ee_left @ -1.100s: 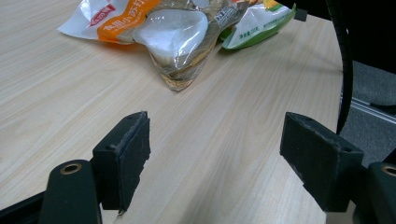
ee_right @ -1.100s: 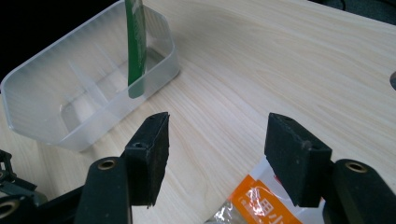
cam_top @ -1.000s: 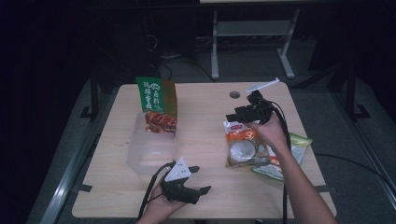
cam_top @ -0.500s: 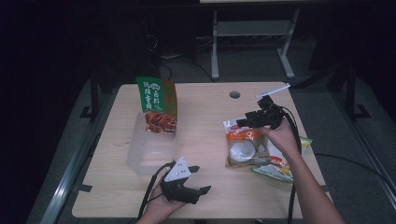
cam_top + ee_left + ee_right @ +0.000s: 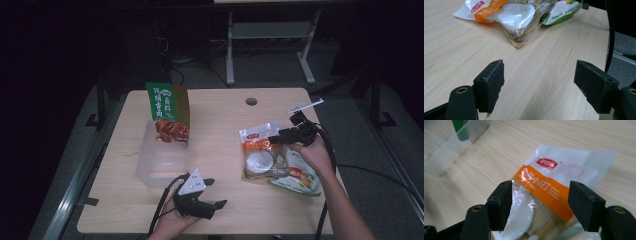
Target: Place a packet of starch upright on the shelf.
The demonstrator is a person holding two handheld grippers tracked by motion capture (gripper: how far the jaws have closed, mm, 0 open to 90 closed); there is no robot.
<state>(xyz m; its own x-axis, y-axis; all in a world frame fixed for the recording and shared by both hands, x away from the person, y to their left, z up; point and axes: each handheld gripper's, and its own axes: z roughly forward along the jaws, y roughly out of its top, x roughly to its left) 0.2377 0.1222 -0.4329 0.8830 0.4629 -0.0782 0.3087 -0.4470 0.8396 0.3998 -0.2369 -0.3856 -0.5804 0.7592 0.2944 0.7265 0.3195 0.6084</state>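
A clear snack bag with an orange and white label (image 5: 260, 152) lies flat on the right half of the table, also in the right gripper view (image 5: 554, 185) and the left gripper view (image 5: 514, 15). My right gripper (image 5: 274, 139) hovers open just over its top end, jaws either side of the orange band (image 5: 541, 188). A green and white bag (image 5: 297, 177) lies partly under it, its corner seen in the left gripper view (image 5: 564, 10). My left gripper (image 5: 212, 195) rests open near the front edge with bare wood between its pads (image 5: 491, 85).
A clear plastic box (image 5: 162, 157) stands left of centre, with a tall green snack bag (image 5: 167, 112) upright in its far end. A round cable hole (image 5: 251, 101) sits near the table's back edge. A metal frame (image 5: 270, 35) stands on the floor behind.
My right gripper has dropped from above the table's back right toward me and now sits low over the orange-labelled bag. The left gripper has stayed put.
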